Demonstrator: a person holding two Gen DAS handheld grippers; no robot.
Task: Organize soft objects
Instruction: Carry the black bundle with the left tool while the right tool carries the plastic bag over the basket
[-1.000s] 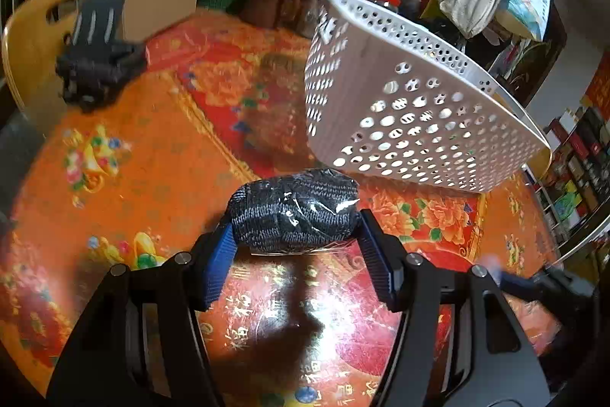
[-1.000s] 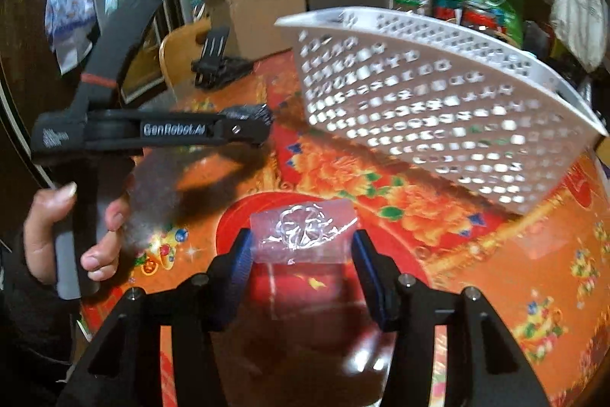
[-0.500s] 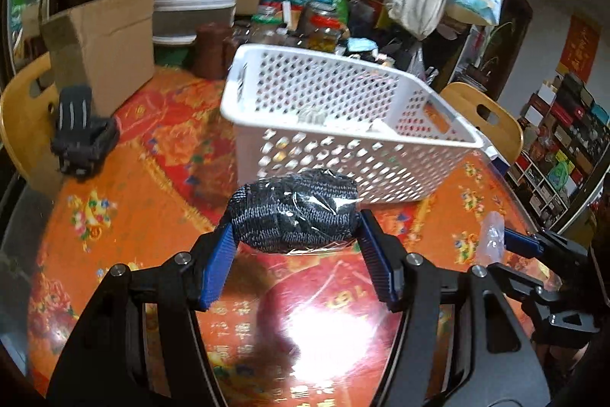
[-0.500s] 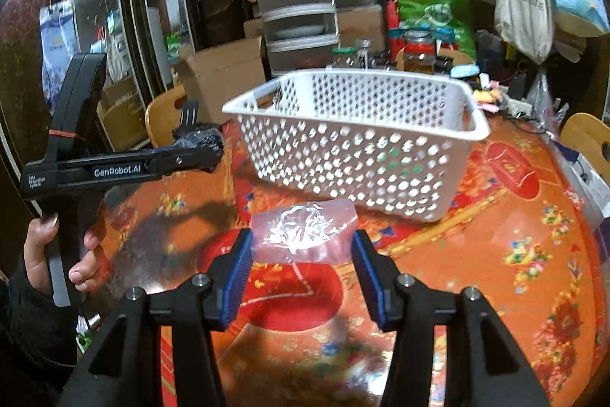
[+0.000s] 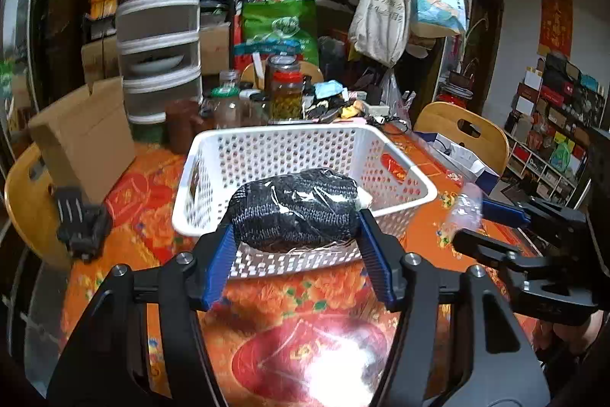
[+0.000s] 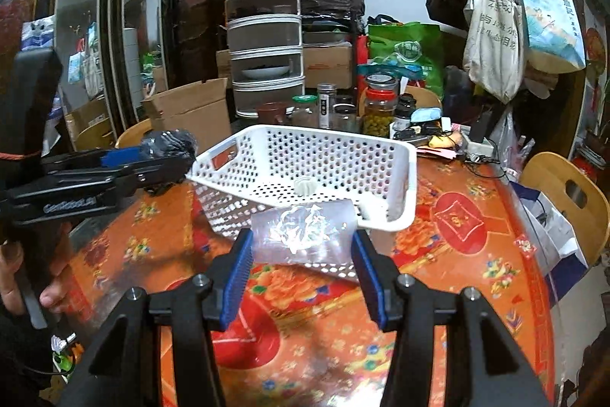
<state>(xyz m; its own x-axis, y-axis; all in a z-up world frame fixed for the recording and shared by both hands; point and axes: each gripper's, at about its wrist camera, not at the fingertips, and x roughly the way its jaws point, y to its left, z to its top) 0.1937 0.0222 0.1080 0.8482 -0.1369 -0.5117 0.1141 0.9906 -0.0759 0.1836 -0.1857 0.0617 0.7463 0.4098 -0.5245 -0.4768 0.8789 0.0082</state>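
Observation:
My left gripper (image 5: 295,235) is shut on a black knitted bundle wrapped in clear plastic (image 5: 293,206) and holds it above the table in front of the white perforated basket (image 5: 228,155). My right gripper (image 6: 303,246) is shut on a clear plastic packet (image 6: 301,231) and holds it before the same basket (image 6: 404,174). A small white object (image 6: 304,186) lies on the basket's floor. The right gripper also shows in the left wrist view (image 5: 492,216), at the basket's right. The left gripper with its bundle shows in the right wrist view (image 6: 167,151), at the basket's left.
The round table (image 6: 476,254) has an orange and red flowered cover. Jars (image 5: 288,90), a stacked food cover rack (image 5: 158,44) and a cardboard box (image 5: 84,136) stand behind the basket. A black clamp (image 5: 82,224) lies at the left. Wooden chairs (image 6: 564,193) ring the table.
Both grippers have risen and tilted, so the basket's inside now shows from above. Each still holds its item, now nearer the basket's rim.

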